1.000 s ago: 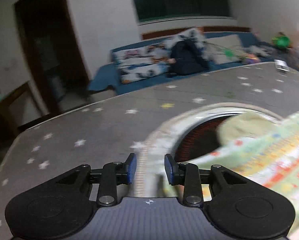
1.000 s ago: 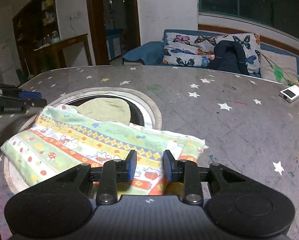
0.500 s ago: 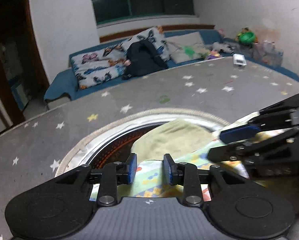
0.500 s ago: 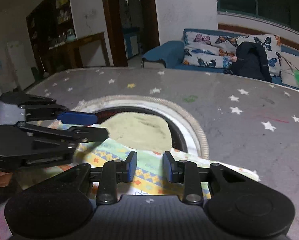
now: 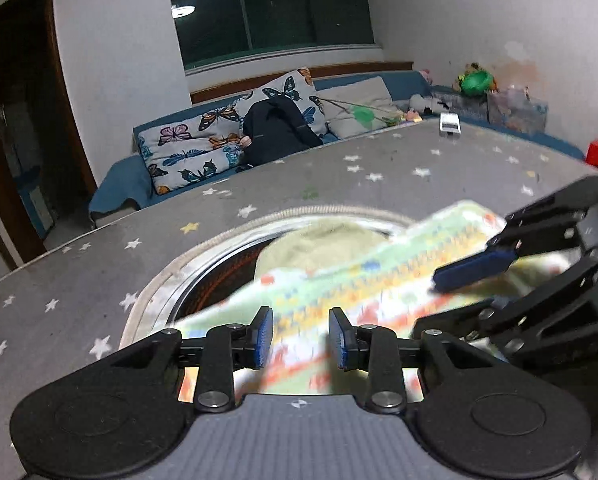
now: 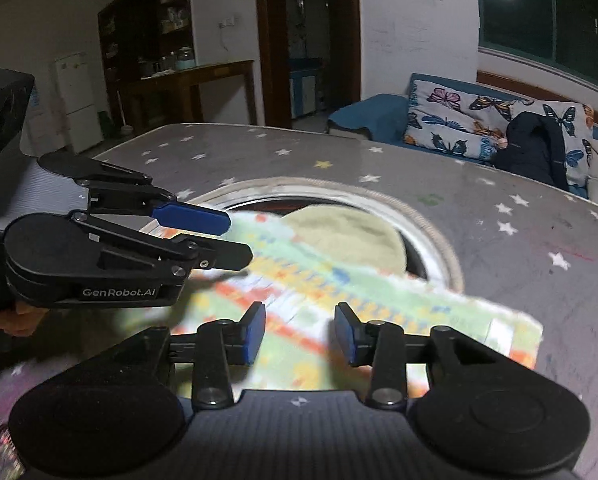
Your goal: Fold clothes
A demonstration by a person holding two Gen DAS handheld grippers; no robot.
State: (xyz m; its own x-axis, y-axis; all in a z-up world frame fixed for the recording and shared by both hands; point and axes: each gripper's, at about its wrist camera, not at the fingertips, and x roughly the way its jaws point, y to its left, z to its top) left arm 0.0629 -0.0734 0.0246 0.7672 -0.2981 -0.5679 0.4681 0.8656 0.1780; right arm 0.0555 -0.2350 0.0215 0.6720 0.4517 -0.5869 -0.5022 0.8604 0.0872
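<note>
The folded, pastel-patterned cotton cloth (image 6: 359,300) lies on the grey star-printed table (image 6: 519,216), overlapping a round recess, long axis running from 10 to 4 o'clock. Right gripper (image 6: 300,334) and left gripper (image 5: 300,338) hover equally near, cloth at 12 o'clock; fingers part-open, gripping nothing.

Surface: a table (image 5: 379,168) under a grey cover printed with white and yellow stars.
Ahead of the left gripper (image 5: 299,338): a round recess (image 5: 203,280) with a pale braided rim, set into the tabletop.
In the recess: a plain olive cloth (image 5: 319,246).
Below both grippers: a striped patterned cloth (image 6: 379,292), blurred, spread over the recess's near rim and onto the cover.
Far right: a small white device (image 5: 450,123) near the table's far edge.
</note>
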